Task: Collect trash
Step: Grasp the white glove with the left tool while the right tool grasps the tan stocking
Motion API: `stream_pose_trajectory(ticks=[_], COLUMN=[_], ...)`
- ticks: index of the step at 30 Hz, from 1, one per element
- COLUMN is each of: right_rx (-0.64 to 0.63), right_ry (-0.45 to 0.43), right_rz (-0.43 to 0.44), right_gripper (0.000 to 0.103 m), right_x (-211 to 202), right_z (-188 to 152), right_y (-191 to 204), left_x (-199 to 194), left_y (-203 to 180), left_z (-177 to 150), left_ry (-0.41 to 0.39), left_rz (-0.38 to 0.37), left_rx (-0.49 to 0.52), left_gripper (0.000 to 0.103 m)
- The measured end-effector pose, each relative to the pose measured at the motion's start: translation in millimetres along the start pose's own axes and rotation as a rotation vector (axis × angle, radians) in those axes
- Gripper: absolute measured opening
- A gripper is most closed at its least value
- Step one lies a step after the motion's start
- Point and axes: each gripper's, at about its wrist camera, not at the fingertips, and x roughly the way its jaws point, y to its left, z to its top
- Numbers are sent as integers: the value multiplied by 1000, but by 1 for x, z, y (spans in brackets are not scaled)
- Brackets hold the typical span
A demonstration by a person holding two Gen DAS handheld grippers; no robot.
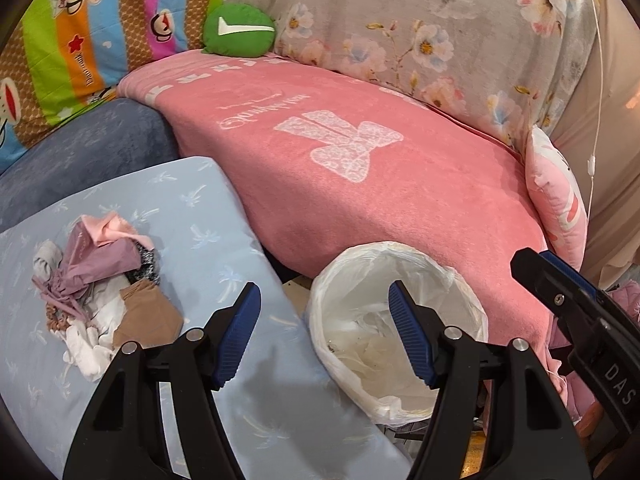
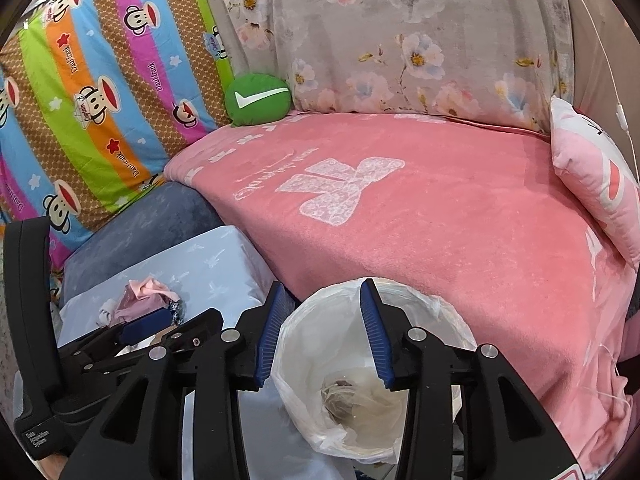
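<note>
A pile of trash, crumpled pink, mauve, brown and white scraps, lies on a light blue cushion; it also shows in the right wrist view. A bin lined with a white plastic bag stands between the cushion and the pink sofa; in the right wrist view the bin holds a small brownish scrap. My left gripper is open and empty, above the cushion's edge and the bin. My right gripper is open and empty, right over the bin's mouth.
A pink blanket covers the sofa seat. A green round cushion, a striped monkey-print cover, a floral cover and a pink pillow stand around it. A dark blue armrest lies behind the blue cushion.
</note>
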Motion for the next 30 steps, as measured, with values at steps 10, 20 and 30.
stream_pose_trajectory(ticks=[10,20,30], right_rx=[-55,-111,-159], right_ry=[54,118,187], right_rz=[58,109,143], right_gripper=[44,45,47], right_x=[15,34,56], right_z=[-16,-38,-61], right_y=[42,89,129], left_x=[-8,-15,-12], left_y=[60,127,183], left_z=[-18,-41,-66], left_ry=[14,37,89], left_rz=[99,210,284], left_rx=[-112,-237,-340], left_gripper=[68,74,74])
